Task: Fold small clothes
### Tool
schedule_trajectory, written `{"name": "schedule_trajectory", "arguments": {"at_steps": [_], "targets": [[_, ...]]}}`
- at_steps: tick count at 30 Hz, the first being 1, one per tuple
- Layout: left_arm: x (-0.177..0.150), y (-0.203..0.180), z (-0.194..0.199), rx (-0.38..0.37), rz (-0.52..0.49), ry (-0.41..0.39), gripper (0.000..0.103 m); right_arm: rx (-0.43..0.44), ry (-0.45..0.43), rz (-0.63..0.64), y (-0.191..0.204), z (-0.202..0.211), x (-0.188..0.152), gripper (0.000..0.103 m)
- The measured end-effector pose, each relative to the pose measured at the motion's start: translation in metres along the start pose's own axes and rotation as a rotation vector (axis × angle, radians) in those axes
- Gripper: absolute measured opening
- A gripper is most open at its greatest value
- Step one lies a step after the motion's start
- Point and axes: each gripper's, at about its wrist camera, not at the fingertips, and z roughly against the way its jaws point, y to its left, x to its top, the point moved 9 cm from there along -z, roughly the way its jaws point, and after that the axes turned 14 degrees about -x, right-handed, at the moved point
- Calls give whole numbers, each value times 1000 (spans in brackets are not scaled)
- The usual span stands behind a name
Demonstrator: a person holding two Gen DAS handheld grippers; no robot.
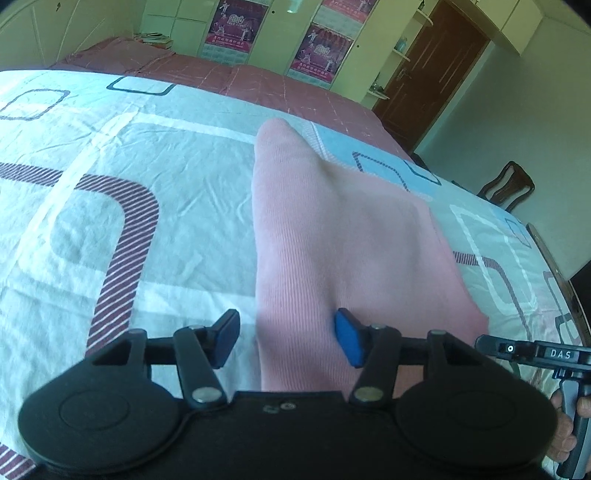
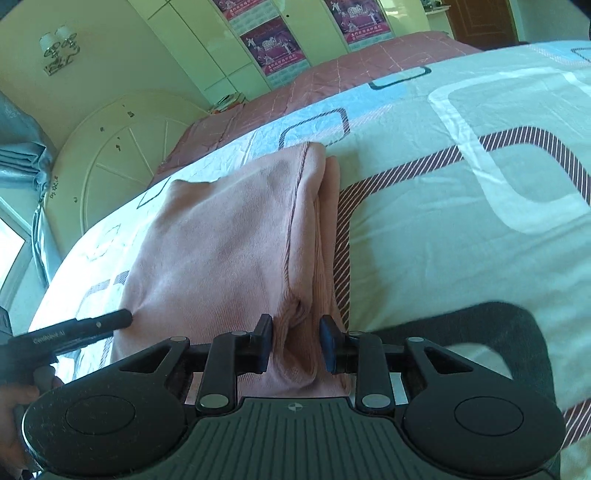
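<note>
A pink ribbed garment (image 1: 332,240) lies folded lengthwise on the patterned bed sheet (image 1: 129,147). My left gripper (image 1: 288,338) is open and straddles the garment's left edge: the blue pad (image 1: 349,339) rests over the cloth and the other finger (image 1: 227,332) is over bare sheet. In the right wrist view the same garment (image 2: 221,240) shows its stacked folded edges on the right. My right gripper (image 2: 297,343) stands narrowly open with a puckered fold of the cloth between its pads. Each gripper shows at the edge of the other view: the right gripper (image 1: 532,352) and the left gripper (image 2: 118,319).
A pink-red quilt (image 1: 258,81) covers the far part of the bed. Beyond it stand a wardrobe with posters (image 1: 236,22) and a brown door (image 1: 436,70). A wooden chair (image 1: 506,184) stands by the bed's right side, and a round cream headboard (image 2: 122,155) is at the left.
</note>
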Motion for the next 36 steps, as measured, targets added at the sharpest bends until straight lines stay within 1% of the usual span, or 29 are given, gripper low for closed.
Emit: {"name": "schedule_trajectory", "arguments": {"at_steps": [1, 2, 3, 4, 5, 7, 8, 9, 10, 11, 13, 14, 16, 17, 19, 20, 21, 22, 23, 25, 26, 27, 28, 29, 31, 33, 34, 35, 36], "targets": [[-3, 2, -1, -9, 10, 6, 54, -9, 11, 10, 1, -4, -4, 29], [-5, 3, -2, -34, 19, 12, 44, -12, 15, 12, 2, -7, -7, 29], [-6, 2, -3, -48, 20, 13, 39, -11, 11, 14, 3, -8, -8, 28], [-5, 1, -3, -42, 4, 15, 38, -10, 8, 24, 5, -9, -8, 22], [-5, -2, -3, -44, -17, 18, 33, -7, 13, 31, 7, -10, -9, 12], [-2, -5, 2, -64, -11, 17, 28, 4, 10, 56, 10, -3, -7, 9], [-2, -7, 6, -69, -15, 22, 24, 1, 7, 79, 10, 3, -7, 9], [-3, -7, 10, -62, -15, 38, 14, -4, 6, 95, 9, 10, -7, 8], [-5, -6, 12, -48, -22, 60, 8, -8, 3, 107, 8, 16, -8, 7], [-9, -5, 13, -36, -42, 83, 6, -15, 1, 118, 6, 19, -10, 7], [-21, 0, 9, -9, -54, 123, 7, -46, 22, 131, 1, 10, -16, 4], [-25, 2, 6, -2, -53, 127, 8, -48, 39, 115, -1, 1, -20, 4], [-27, 3, 8, 9, -50, 127, 15, -51, 34, 100, -1, -3, -18, 4], [-25, 3, 14, 28, -52, 124, 26, -60, 17, 106, 1, 1, -15, 5], [-14, 1, 29, 39, -74, 54, 32, -95, -45, 125, 2, 14, -5, 6], [-5, -1, 36, 32, -86, 9, 40, -114, -88, 137, 1, 22, 2, 18], [4, -3, 39, 24, -91, -32, 62, -126, -134, 143, 2, 28, 11, 27], [16, -5, 42, 18, -91, -88, 76, -123, -176, 148, 4, 33, 20, 39], [28, -9, 41, 12, -91, -132, 85, -118, -208, 154, 7, 35, 31, 39], [49, -21, 27, -31, -132, -147, 77, -101, -263, 161, 18, 35, 52, 39], [58, -28, 17, -41, -158, -134, 49, -89, -289, 174, 26, 32, 65, 39], [67, -36, 3, -47, -177, -113, 25, -87, -311, 193, 34, 28, 75, 39], [75, -42, -9, -60, -190, -101, 22, -95, -326, 220, 41, 21, 84, 38], [82, -47, -21, -73, -200, -94, 22, -103, -331, 246, 49, 12, 92, 28], [91, -48, -45, -33, -215, -72, 25, -113, -316, 269, 59, -9, 105, 23], [95, -39, -66, 48, -223, -50, 52, -148, -301, 291, 62, -33, 114, 23], [93, -32, -75, 64, -216, -34, 55, -157, -282, 308, 62, -45, 115, 23], [87, -25, -83, 70, -218, -4, 53, -181, -244, 336, 59, -62, 114, 23], [79, -20, -89, 88, -241, 15, 53, -229, -193, 369, 51, -80, 109, 23]]}}
